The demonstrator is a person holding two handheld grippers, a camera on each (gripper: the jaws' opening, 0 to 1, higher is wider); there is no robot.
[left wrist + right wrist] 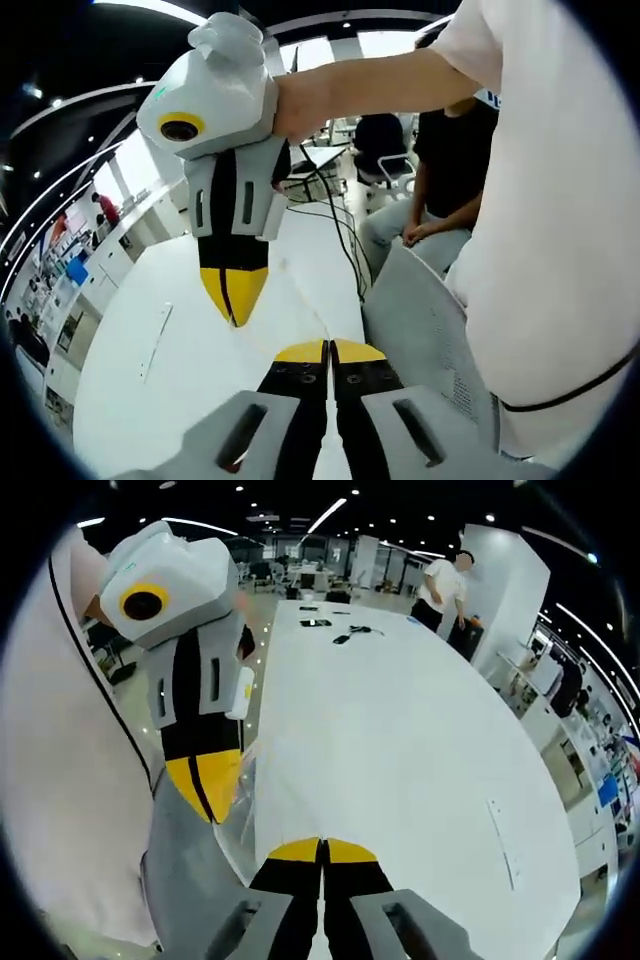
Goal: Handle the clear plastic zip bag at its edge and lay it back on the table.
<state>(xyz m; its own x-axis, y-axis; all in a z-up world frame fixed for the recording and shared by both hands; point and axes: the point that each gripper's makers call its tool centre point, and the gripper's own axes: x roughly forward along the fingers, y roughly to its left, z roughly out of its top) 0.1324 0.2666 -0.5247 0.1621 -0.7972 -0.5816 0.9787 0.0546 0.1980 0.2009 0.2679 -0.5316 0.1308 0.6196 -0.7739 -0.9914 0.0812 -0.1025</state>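
The clear plastic zip bag (244, 798) hangs as a thin, barely visible film above the near edge of the white table (400, 740). In the right gripper view it stretches from my left gripper (205, 792), which points down with yellow tips together, to my right gripper (322, 848), also shut. In the left gripper view the faint film of the bag (292, 300) runs between my right gripper (235, 300) above and my left gripper (328, 350) below. Each pair of jaws pinches an edge of the bag.
A thin pale strip (155, 340) (503, 845) lies flat on the table. Black cables (335, 225) and small devices (345, 632) sit at the far end. A grey mesh chair (430, 330) stands by the table edge. One person sits (450, 170), another stands (440, 585).
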